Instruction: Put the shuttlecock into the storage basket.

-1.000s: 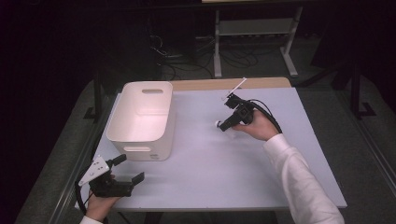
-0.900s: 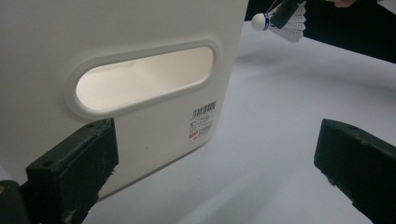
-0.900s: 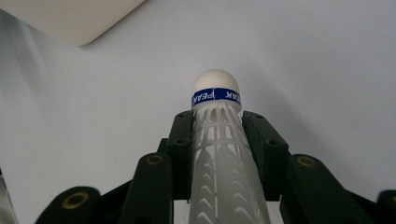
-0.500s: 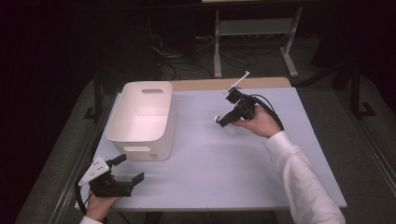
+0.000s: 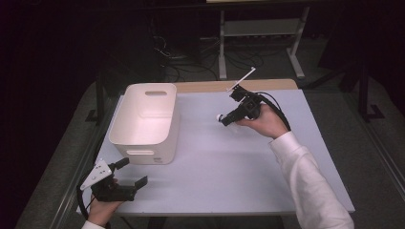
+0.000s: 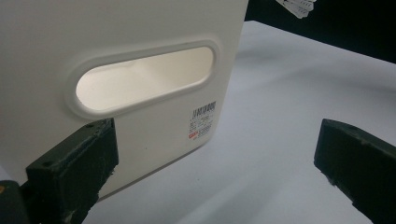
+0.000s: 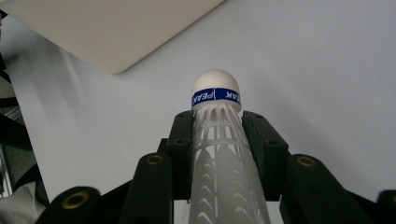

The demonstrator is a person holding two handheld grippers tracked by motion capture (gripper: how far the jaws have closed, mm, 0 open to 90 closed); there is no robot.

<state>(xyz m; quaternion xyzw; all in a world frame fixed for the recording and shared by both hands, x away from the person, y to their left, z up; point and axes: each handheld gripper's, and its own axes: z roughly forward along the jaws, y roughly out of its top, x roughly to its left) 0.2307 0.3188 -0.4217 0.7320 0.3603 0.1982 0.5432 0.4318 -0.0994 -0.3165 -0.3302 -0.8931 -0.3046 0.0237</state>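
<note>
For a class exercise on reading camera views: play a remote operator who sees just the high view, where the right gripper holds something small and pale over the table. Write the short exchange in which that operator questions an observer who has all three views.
Operator: What is the right gripper holding?
Observer: A white plastic shuttlecock, clamped by its skirt between the jaws, with the cork end pointing forward past them.
Operator: Any marking on it?
Observer: A blue band with white letters runs around the base of the cork.
Operator: Is the left gripper touching the white bin?
Observer: I cannot tell; its jaws stand wide open with nothing between them, one of them right in front of the wall with the handle slot.
Operator: Anything on that wall?
Observer: A small printed label sits below the slot.
</note>
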